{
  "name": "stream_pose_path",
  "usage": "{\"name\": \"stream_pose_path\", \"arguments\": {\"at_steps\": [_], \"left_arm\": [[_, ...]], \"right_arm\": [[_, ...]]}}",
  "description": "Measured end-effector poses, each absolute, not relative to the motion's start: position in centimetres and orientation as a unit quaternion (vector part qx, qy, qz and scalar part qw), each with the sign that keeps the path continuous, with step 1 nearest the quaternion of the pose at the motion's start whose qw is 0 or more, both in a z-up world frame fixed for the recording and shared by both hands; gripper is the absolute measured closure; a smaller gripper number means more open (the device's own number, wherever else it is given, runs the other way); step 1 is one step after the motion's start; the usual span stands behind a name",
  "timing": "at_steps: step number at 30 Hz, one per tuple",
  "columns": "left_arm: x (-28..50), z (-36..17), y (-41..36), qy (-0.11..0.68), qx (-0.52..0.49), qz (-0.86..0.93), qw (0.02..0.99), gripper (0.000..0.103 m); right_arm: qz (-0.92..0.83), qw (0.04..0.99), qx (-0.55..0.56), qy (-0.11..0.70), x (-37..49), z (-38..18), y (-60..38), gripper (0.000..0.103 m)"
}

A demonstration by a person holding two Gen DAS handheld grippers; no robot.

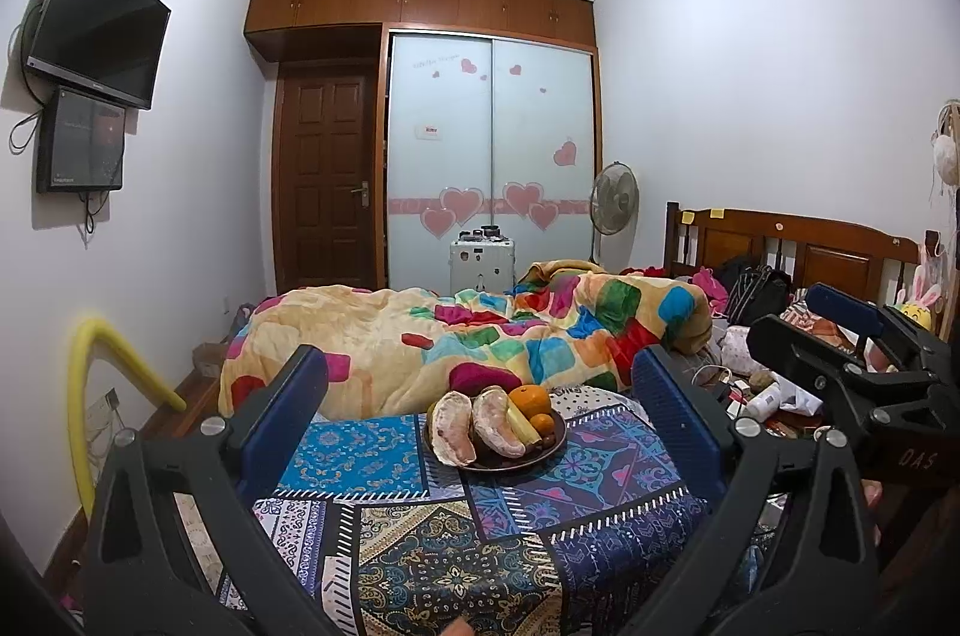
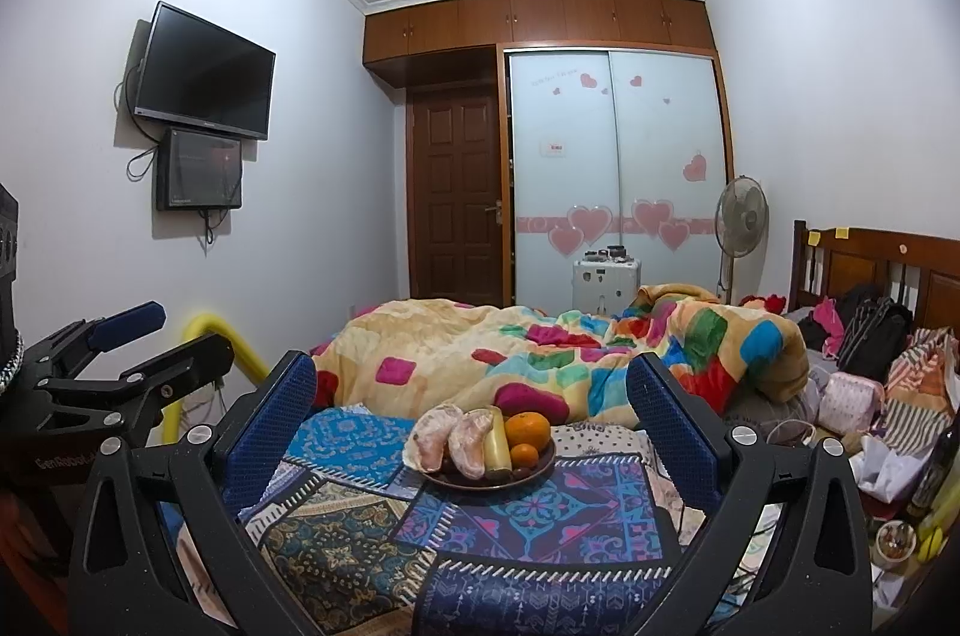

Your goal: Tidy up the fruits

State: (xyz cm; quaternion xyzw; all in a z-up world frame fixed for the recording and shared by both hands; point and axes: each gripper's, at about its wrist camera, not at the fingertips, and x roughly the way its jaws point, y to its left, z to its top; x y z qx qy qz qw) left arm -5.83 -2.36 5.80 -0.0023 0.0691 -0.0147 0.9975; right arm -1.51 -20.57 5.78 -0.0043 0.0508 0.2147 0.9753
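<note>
Left gripper (image 1: 480,414): black plastic frame, triangular cut-outs in each arm, blue textured pads (image 1: 672,414) on the inner finger faces, round silver screws (image 1: 211,425) at the pivots behind the pads. Right gripper (image 2: 471,411): same build, black arms, blue dimpled pads (image 2: 663,411), silver screws (image 2: 743,434) at the joints. Seen from the other camera, each body carries white lettering: "DAS" on the right unit, "GenRobot" on the left. A sliver of skin (image 1: 871,492) shows behind the right unit's body.
</note>
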Motion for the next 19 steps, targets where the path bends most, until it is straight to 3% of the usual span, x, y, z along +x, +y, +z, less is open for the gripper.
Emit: {"name": "stream_pose_path", "arguments": {"at_steps": [19], "left_arm": [[-6.32, 5.70, -2.89, 0.067, 0.000, -0.023, 0.998, 0.000]], "right_arm": [[0.213, 0.976, 0.000, 0.050, -1.82, 6.03, -20.72, 0.000]]}}
